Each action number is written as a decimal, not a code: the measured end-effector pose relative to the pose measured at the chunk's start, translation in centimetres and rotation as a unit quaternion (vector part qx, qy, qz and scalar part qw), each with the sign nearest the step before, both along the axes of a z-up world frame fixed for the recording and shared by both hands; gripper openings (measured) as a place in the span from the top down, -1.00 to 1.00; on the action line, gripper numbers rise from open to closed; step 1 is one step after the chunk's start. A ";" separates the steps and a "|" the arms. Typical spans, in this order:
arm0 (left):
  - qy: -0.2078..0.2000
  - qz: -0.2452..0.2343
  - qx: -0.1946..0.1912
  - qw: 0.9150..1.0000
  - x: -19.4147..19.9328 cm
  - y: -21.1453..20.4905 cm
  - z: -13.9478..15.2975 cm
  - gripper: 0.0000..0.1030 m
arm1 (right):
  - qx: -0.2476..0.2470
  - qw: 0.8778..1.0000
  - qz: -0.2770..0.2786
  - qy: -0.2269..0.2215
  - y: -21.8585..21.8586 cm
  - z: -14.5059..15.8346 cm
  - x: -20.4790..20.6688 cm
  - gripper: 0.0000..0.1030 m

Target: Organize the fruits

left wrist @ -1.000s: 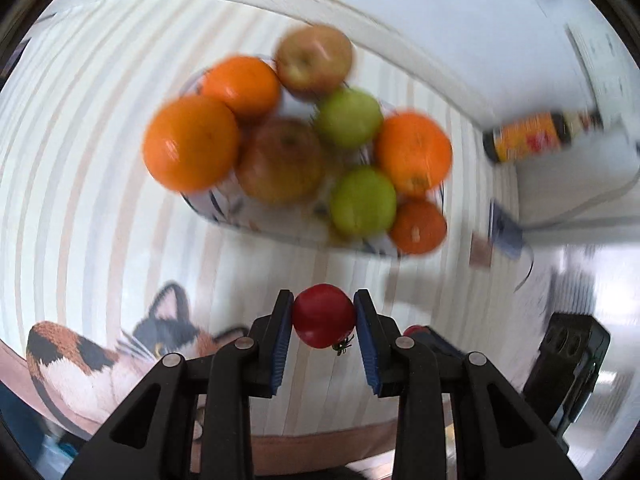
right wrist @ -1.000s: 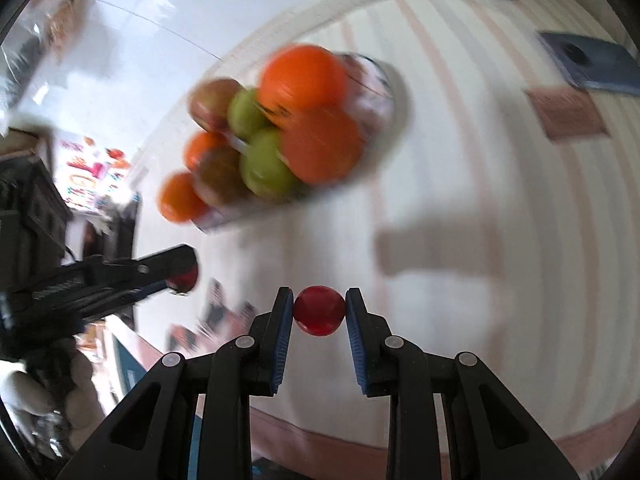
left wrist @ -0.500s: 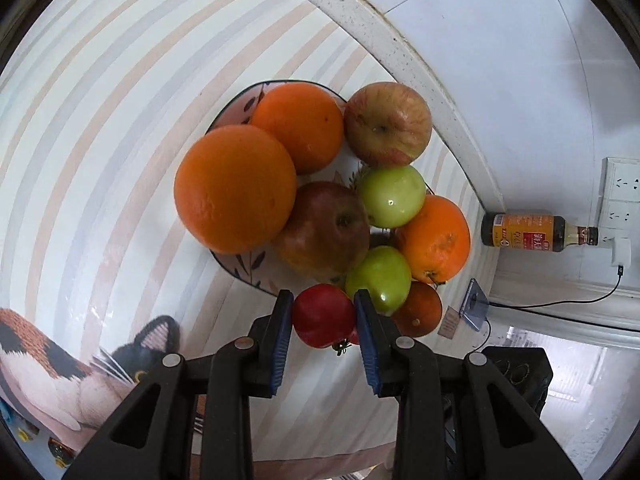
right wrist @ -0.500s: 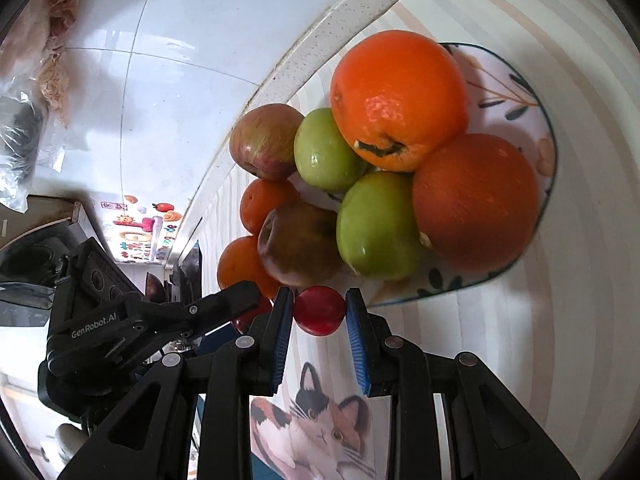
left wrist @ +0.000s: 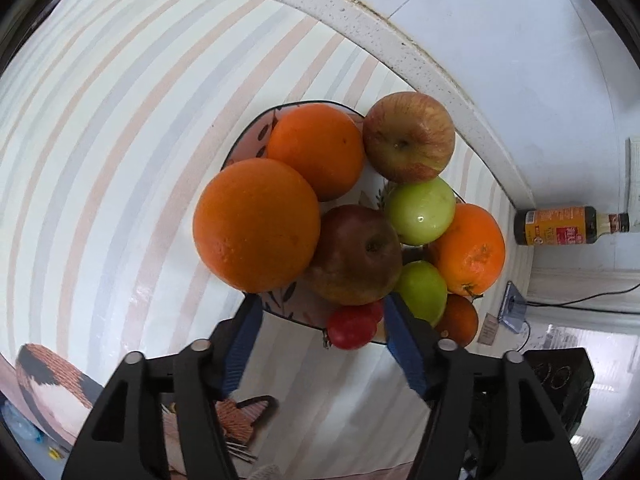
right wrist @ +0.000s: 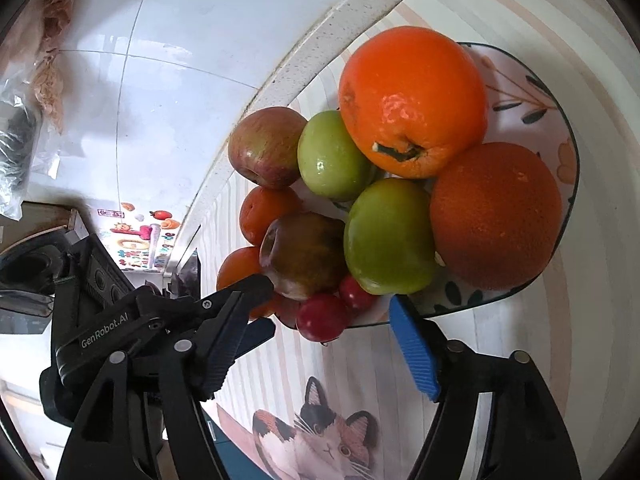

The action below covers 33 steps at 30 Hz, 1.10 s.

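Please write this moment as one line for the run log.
step: release | left gripper: open | right gripper: open | small red fruits: at plate near edge

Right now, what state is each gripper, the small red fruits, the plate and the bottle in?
left gripper: open, holding nothing.
right gripper: open, holding nothing.
small red fruits: released, resting at the plate's near edge against the pile.
plate: heaped with oranges, apples and green fruits.
dark apple: sitting in the pile, stem end facing the left camera.
bottle: capped, against the wall; the skewed view hides whether it stands.
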<state>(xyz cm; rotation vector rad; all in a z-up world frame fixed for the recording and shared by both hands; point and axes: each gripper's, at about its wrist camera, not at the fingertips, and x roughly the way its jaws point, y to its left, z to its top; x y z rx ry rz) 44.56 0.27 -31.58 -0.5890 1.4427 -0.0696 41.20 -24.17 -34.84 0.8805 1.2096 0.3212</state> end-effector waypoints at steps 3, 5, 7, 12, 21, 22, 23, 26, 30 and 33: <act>-0.011 -0.013 0.013 1.000 -0.3 -0.2 0.9 -0.47 | -0.020 1.000 0.006 -0.008 -0.3 0.9 -0.4 -0.57; -0.022 -0.028 0.023 0.999 -0.6 -0.4 1.8 -0.62 | -0.046 0.999 0.014 -0.011 -0.5 2.0 -0.9 -0.60; -0.039 -0.045 0.049 0.997 -1.0 -0.6 3.0 -0.85 | -0.107 0.994 0.024 -0.005 -0.5 3.2 -1.4 -0.80; -0.088 -0.080 0.154 0.981 -3.1 -1.2 6.3 -0.91 | -0.300 0.953 0.044 -0.017 -1.3 7.1 -3.1 -0.87; -0.126 -0.085 0.222 0.963 -7.2 -2.1 9.5 -0.92 | -0.381 0.921 0.057 -0.063 -1.8 13.3 -5.9 -0.91; -0.134 -0.083 0.224 0.962 -7.8 -2.3 10.1 -0.92 | -0.383 0.920 0.058 -0.067 -1.6 13.8 -6.3 -0.91; -0.139 -0.084 0.227 0.960 -8.3 -2.4 10.7 -0.92 | -0.385 0.918 0.057 -0.074 -1.3 14.6 -6.9 -0.91; -0.161 -0.086 0.234 0.955 -10.4 -2.8 12.7 -0.92 | -0.386 0.917 0.052 -0.086 -0.6 16.7 -8.7 -0.91; -0.190 -0.092 0.242 0.947 -13.5 -2.9 15.3 -0.92 | -0.394 0.912 0.036 -0.107 0.0 19.6 -11.9 -0.91; -0.210 -0.096 0.236 0.944 -16.1 -2.6 17.3 -0.92 | -0.401 0.908 0.026 -0.122 0.5 21.9 -15.0 -0.91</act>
